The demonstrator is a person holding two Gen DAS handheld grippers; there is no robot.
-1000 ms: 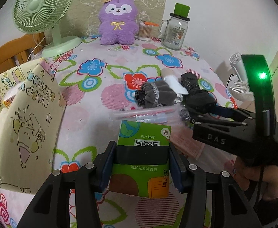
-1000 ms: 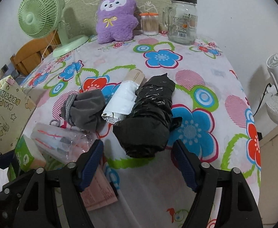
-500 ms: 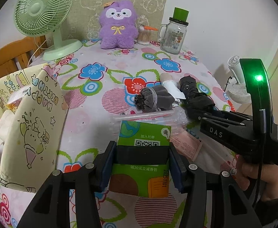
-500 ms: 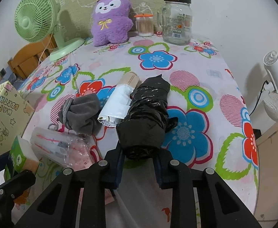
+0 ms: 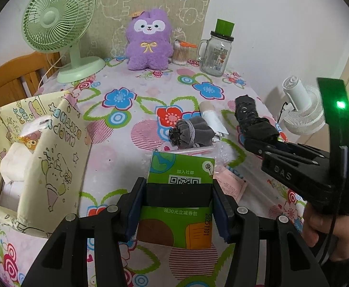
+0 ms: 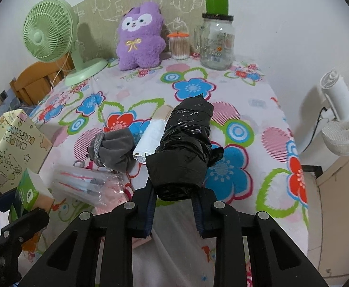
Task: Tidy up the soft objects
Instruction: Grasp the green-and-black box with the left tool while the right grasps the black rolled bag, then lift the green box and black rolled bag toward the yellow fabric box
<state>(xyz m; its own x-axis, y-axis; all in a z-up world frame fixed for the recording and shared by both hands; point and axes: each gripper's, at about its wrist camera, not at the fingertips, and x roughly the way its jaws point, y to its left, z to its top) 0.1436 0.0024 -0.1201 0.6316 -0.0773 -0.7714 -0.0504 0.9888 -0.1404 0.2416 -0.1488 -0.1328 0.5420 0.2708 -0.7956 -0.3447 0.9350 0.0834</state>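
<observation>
The right gripper was clenched on the black roll; the left gripper grasped the green pack above the desk.

Black plastic left claw, navy pads, silver screws, right claw marked DAS, green light
</observation>
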